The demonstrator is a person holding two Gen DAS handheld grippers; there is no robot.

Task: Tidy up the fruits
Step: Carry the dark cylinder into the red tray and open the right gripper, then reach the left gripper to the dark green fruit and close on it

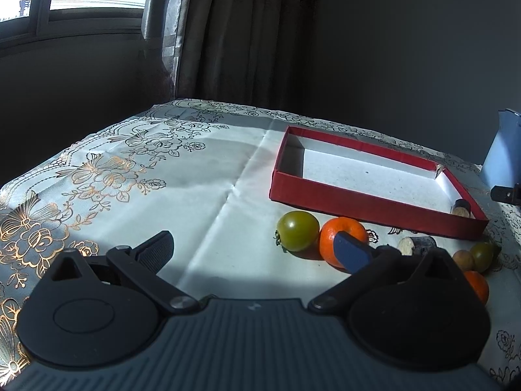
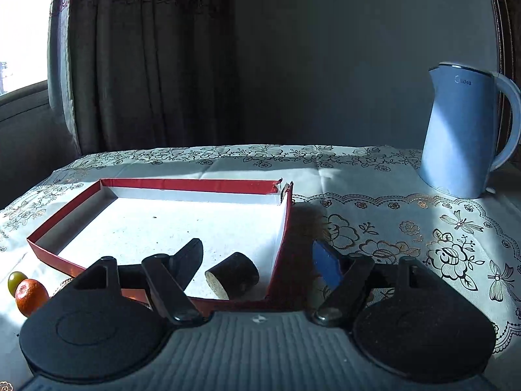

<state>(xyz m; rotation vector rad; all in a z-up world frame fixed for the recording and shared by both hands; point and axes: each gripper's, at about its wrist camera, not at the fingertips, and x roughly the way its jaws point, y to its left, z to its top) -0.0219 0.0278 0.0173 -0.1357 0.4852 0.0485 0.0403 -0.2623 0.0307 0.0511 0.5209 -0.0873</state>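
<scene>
The right claw (image 2: 257,264) stands wide open w/ nothing held; a short dark cut piece (image 2: 232,275), pale at its cut end, lies on its side between the fingers, touching neither, in the near right corner of the red tray (image 2: 156,185). The left claw (image 1: 255,249) is also wide open and empty, hovering over bare tabletop (image 1: 195,195).

Remaining fruit sits ahead and right of the left claw: a green tomato (image 1: 298,230) touching an orange mandarin (image 1: 342,239), w/ the blue pad of its right finger overlapping the mandarin in view. Further right: another cut piece (image 1: 416,245), a small tan fruit (image 1: 464,259), a 2nd green one (image 1: 482,255) and part of another mandarin (image 1: 478,285).

Handling, prob.: all light. The tomato is smooth, slippery and bruisable, so grip across its widest part, gently. The mandarin peel gives a bit, so better hold. The cut pieces look stiff and may roll; take them across the round sides.

Room: the tray wall is low but thin, torn at the far corner, so easy to snag; lift clear over it. Most of the tray floor is free. The kettle (image 2: 465,130) stands well off right of the right claw.
</scene>
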